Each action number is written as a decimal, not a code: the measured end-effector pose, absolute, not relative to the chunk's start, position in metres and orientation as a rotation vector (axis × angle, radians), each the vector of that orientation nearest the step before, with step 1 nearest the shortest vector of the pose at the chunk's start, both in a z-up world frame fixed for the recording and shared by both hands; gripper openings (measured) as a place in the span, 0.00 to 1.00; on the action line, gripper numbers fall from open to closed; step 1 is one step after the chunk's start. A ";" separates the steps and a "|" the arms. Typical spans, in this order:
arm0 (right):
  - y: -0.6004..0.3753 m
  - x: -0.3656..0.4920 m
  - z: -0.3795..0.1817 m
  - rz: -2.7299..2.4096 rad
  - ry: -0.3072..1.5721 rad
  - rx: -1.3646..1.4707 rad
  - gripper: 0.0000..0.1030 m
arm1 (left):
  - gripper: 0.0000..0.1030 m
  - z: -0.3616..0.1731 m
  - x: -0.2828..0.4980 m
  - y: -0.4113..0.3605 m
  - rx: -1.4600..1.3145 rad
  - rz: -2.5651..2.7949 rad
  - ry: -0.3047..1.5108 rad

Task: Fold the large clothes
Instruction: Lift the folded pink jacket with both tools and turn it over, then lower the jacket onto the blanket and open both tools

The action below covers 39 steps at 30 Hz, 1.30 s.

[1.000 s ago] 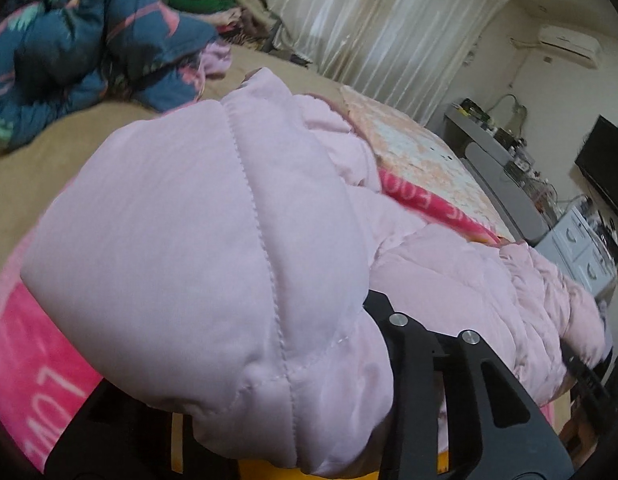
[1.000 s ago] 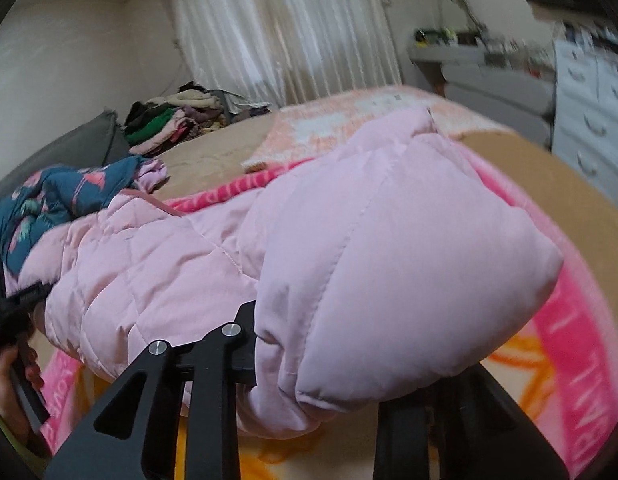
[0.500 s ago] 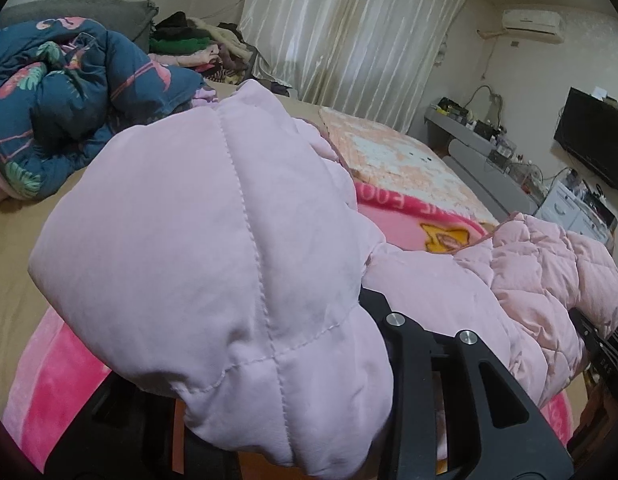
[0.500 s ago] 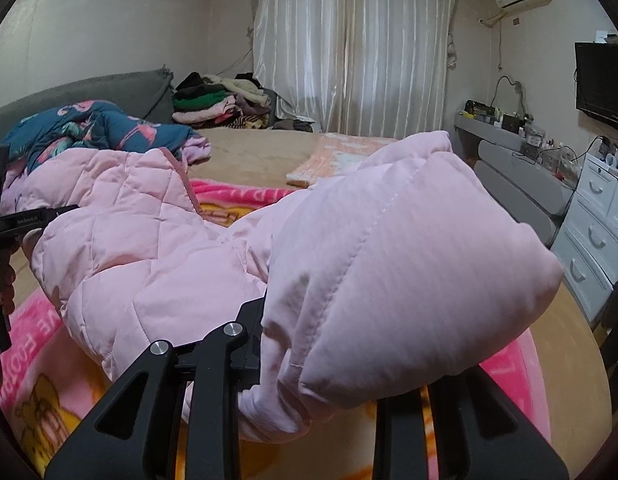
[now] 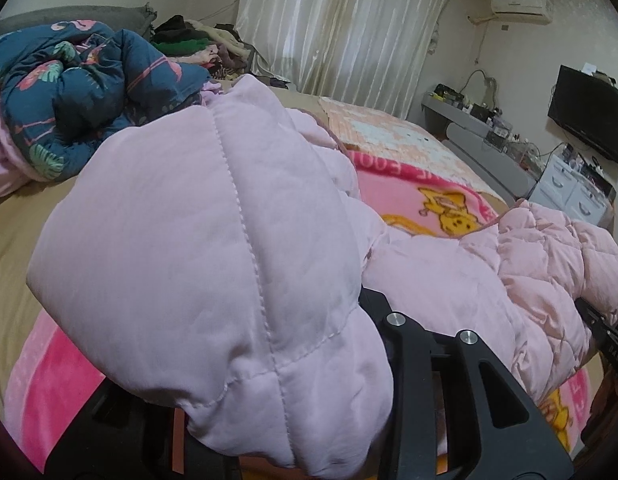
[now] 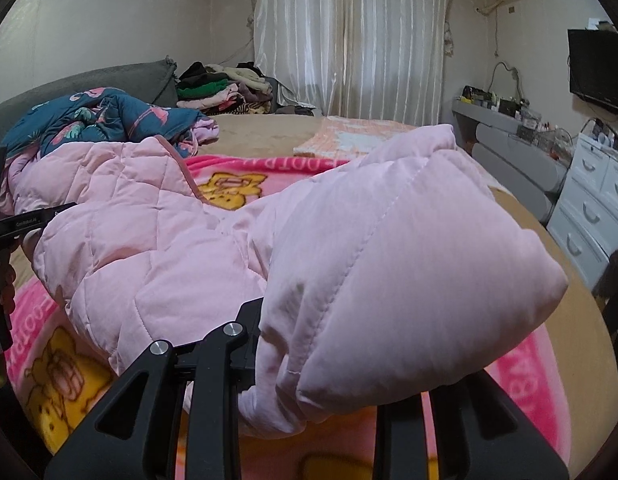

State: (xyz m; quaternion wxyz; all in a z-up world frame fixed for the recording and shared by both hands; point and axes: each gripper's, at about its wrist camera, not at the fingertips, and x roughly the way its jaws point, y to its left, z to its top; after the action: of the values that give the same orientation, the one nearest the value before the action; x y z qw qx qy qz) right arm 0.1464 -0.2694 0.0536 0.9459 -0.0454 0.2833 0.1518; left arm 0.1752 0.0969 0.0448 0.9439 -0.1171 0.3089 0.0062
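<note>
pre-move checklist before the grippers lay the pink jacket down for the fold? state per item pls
1. Left gripper clamped on the pink jacket: ok, padded fabric bulges out between its fingers.
2. Right gripper clamped on the jacket: ok, same.
3. Jacket spans between both grippers without slipping: ok, though it sags in the middle.
4. Landing area on the pink cartoon blanket: ok, bare blanket shows ahead of the jacket.
5. Blue floral quilt clear of the fold: ok, it lies heaped further back on the bed.
6. Sleeves tucked: cannot tell, hidden.

White curtains [image 6: 349, 36], wall TV [image 5: 589, 112], grey headboard [image 6: 89, 88].
</note>
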 end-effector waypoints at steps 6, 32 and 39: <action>-0.277 0.129 0.031 0.288 0.628 -0.023 0.25 | 0.27 0.022 0.156 0.096 -0.228 0.027 0.675; -0.318 0.117 -0.031 0.114 0.922 0.485 0.80 | 0.38 -0.018 0.132 0.105 -0.295 0.040 0.729; -0.336 0.087 -0.016 0.058 0.882 0.465 0.91 | 0.52 -0.037 0.123 0.127 -0.437 0.018 0.742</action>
State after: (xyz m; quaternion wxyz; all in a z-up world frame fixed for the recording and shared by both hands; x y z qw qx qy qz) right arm 0.0866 -0.3361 -0.0155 0.8778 0.2232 0.4230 0.0276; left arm 0.1227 0.1266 -0.0365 0.9086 -0.2119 0.3597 0.0085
